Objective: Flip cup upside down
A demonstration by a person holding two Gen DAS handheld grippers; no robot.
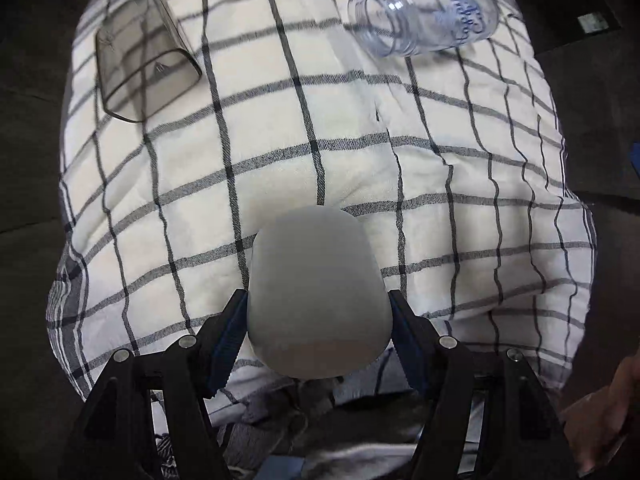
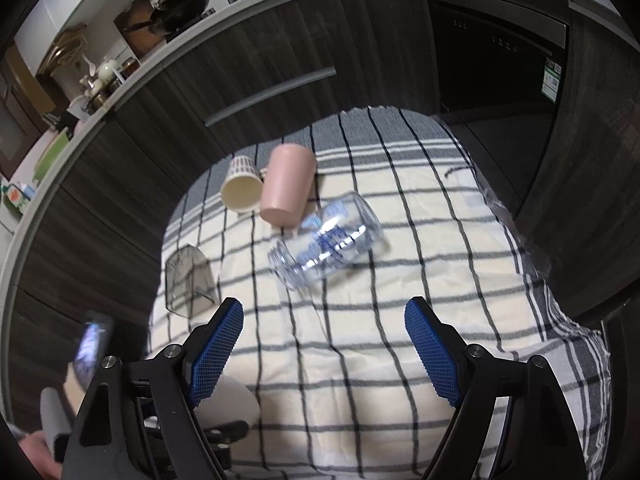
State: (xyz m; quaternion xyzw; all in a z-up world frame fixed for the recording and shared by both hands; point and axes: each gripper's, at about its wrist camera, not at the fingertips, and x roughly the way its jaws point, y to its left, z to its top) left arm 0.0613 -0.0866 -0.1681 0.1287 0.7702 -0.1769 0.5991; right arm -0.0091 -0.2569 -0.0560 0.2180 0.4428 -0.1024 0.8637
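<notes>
The left gripper [image 1: 318, 320] is clamping a grey-white cup [image 1: 318, 292] between its blue pads, low in the middle of the left wrist view. The cup's rounded closed end is pointing away from the camera over the checked cloth [image 1: 280, 152]; can't tell from here if anything's in it. In the right wrist view, a pale bit of that cup [image 2: 228, 404] is peeking out behind the right gripper's left finger at the lower left.

The right gripper [image 2: 324, 348] is hanging over the cloth with its jaws spread wide, nothing between them.

Further out, a clear jar [image 1: 424, 16] is lying on its side in the upper right of the left view, looking empty, with blue cursive writing on it that's too curvy and blurred to read. A smoky grey see-through container [image 1: 144, 60] is lying at the upper left, also looking empty. In the right view a pink cup [image 2: 286, 190] is lying tilted, just beside the jar [image 2: 324, 240], with a cream cup [image 2: 242, 190] on its side next to it, open mouth facing the camera and showing nothing inside. The dark cabinet [image 2: 552, 76] at the upper right has a green sticker, unreadable.
</notes>
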